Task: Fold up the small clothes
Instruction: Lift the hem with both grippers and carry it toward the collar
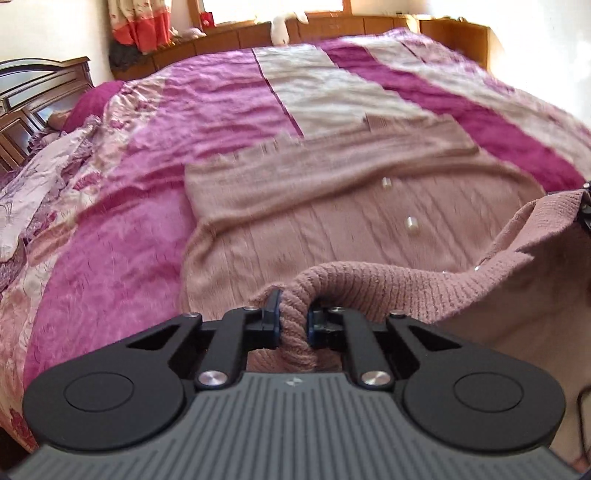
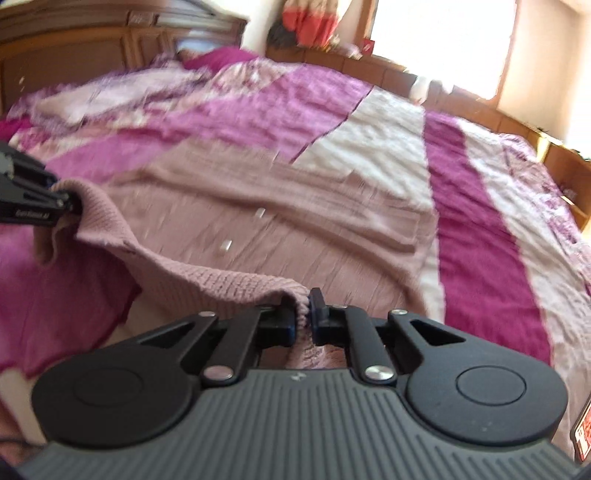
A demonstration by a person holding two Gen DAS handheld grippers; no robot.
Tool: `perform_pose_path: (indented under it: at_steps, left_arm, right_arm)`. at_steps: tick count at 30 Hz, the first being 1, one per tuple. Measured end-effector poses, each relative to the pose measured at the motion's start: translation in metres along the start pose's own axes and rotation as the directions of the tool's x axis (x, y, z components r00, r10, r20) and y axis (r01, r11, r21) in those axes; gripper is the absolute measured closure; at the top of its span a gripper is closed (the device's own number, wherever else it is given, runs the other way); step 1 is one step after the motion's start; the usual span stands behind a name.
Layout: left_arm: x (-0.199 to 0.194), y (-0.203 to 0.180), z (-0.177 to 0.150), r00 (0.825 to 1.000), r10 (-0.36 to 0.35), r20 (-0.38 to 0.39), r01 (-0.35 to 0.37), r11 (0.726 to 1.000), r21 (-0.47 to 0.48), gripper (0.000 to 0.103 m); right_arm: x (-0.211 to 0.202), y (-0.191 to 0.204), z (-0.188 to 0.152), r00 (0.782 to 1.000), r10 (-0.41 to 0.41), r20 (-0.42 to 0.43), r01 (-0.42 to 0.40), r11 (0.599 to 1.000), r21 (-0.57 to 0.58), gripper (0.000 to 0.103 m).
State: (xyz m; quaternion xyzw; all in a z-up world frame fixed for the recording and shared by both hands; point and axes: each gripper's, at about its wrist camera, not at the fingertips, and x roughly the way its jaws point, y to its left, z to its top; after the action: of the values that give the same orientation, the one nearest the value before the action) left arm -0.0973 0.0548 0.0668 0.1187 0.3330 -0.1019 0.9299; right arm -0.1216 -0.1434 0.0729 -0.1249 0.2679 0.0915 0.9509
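Note:
A dusty-pink knit sweater (image 1: 332, 221) lies spread on the bed, its sleeves folded across the body and two pale buttons showing. My left gripper (image 1: 293, 319) is shut on the ribbed hem at its near left corner, lifted off the bed. My right gripper (image 2: 303, 314) is shut on the same ribbed hem of the sweater (image 2: 295, 221) at the near right corner. The hem hangs raised between the two grippers. In the right wrist view the left gripper (image 2: 68, 205) shows at the left edge, pinching the cloth. The right gripper (image 1: 585, 210) peeks in at the left wrist view's right edge.
The sweater rests on a bedspread (image 1: 184, 110) with magenta, pink and cream stripes. A wooden headboard (image 2: 92, 40) stands at the far left, a wooden ledge (image 1: 369, 26) under a bright window at the back, with a white soft toy (image 1: 280, 27) and a curtain (image 1: 140, 22).

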Motion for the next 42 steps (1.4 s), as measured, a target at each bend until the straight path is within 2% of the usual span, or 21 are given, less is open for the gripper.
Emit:
perform_pose_path:
  at_steps: [5,12,24,31,39,42]
  left_arm:
    - [-0.002,0.005,0.027,0.998,0.011,0.06,-0.009,0.999,-0.033,0.09]
    - [0.002,0.015,0.071,0.989,0.044,0.14,-0.033,0.996,-0.077,0.09]
    - [0.041,0.038,0.15,0.975,0.102,0.195,-0.078,0.989,-0.13,0.09]
    - [0.11,0.043,0.181,0.983,0.119,0.138,-0.102,0.987,-0.126,0.09]
    - [0.206,0.054,0.186,0.991,0.127,0.03,-0.122,0.985,-0.12,0.09]
    - [0.236,0.057,0.185,0.994,0.107,-0.02,-0.109,0.985,-0.133,0.09]
  right_arm:
    - [0.008,-0.013,0.02,0.997,-0.037,0.073,0.034,0.999,0.043,0.093]
    - [0.023,-0.025,0.057,0.988,-0.05,0.149,0.044,0.998,0.047,0.093]
    - [0.068,-0.044,0.122,0.966,-0.109,0.236,0.101,0.994,0.043,0.093]
    - [0.131,-0.059,0.135,0.977,-0.118,0.18,0.108,0.992,0.064,0.093]
    - [0.206,-0.062,0.122,0.989,-0.132,0.069,0.126,0.989,0.077,0.093]
    - [0.226,-0.068,0.115,0.988,-0.149,0.031,0.146,0.986,0.084,0.091]
